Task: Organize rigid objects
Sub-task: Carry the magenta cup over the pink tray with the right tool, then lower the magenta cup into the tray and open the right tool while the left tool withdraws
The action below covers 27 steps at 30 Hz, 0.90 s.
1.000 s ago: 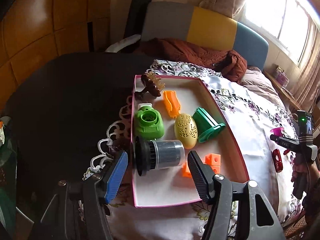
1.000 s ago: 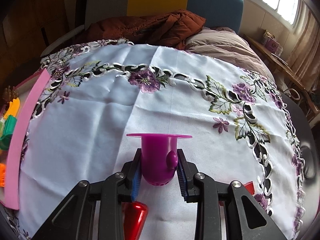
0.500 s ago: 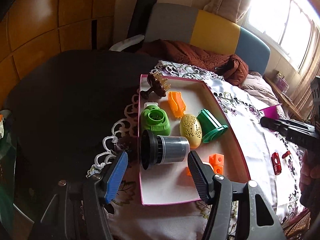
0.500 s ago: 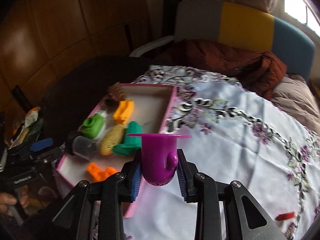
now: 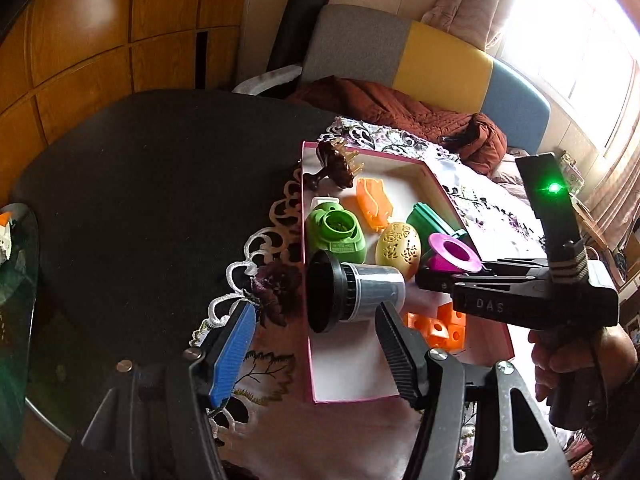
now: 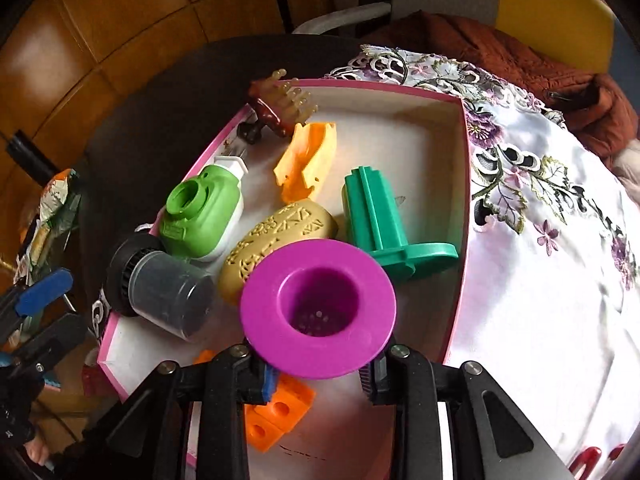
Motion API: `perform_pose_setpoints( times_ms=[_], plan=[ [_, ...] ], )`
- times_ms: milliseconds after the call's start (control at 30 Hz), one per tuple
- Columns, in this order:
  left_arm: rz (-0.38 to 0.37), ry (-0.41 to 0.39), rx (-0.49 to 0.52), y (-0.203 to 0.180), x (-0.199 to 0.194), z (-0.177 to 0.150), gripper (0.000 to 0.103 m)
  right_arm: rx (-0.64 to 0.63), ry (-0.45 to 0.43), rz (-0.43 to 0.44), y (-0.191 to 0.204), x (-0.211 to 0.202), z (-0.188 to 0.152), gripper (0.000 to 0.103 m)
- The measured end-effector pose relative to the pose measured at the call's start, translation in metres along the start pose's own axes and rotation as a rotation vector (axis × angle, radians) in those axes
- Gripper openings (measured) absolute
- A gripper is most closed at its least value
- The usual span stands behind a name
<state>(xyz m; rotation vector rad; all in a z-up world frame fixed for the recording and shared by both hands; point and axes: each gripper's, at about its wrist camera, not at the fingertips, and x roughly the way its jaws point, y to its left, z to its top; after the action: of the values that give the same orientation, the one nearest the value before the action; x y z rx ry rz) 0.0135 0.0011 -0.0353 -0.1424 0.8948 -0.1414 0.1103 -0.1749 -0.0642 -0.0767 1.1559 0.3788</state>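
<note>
My right gripper (image 6: 318,372) is shut on a purple flanged cup (image 6: 318,308), held mouth-up above the near part of the pink tray (image 6: 464,160). In the tray lie a green camera-shaped toy (image 6: 204,216), a yellow patterned egg (image 6: 276,236), a teal flanged piece (image 6: 380,220), an orange piece (image 6: 308,160), a brown comb (image 6: 276,108), a grey jar with a black lid (image 6: 160,292) and orange blocks (image 6: 276,412). My left gripper (image 5: 316,320) stands open just short of the jar (image 5: 360,296), holding nothing. The left wrist view shows the cup (image 5: 454,254) over the egg (image 5: 398,246).
The tray rests on a white embroidered cloth (image 6: 540,260) over a dark round table (image 5: 140,200). Small red things (image 6: 592,456) lie on the cloth at the near right. A chair with a brown jacket (image 5: 400,108) stands behind. A person's hand (image 5: 560,360) grips the right tool.
The right gripper has swung left from over the bare cloth to above the tray, carrying the purple cup and tipping to look down into it. The left gripper has hardly moved.
</note>
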Motion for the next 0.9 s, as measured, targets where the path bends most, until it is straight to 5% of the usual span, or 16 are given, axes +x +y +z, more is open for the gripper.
perform_pose_setpoints(
  times_ms=[200,333,900],
  plan=[
    [0.001,-0.001,0.006,-0.002,0.000,0.000,0.063,-0.021,-0.004,-0.042,0.004,-0.006,-0.011,0.033],
    [0.004,-0.006,0.006,-0.002,-0.001,-0.001,0.063,0.003,-0.017,-0.041,0.000,-0.015,-0.017,0.051],
    [0.007,-0.013,0.047,-0.012,-0.006,-0.003,0.063,0.013,-0.148,-0.022,-0.019,-0.073,-0.044,0.070]
  ],
)
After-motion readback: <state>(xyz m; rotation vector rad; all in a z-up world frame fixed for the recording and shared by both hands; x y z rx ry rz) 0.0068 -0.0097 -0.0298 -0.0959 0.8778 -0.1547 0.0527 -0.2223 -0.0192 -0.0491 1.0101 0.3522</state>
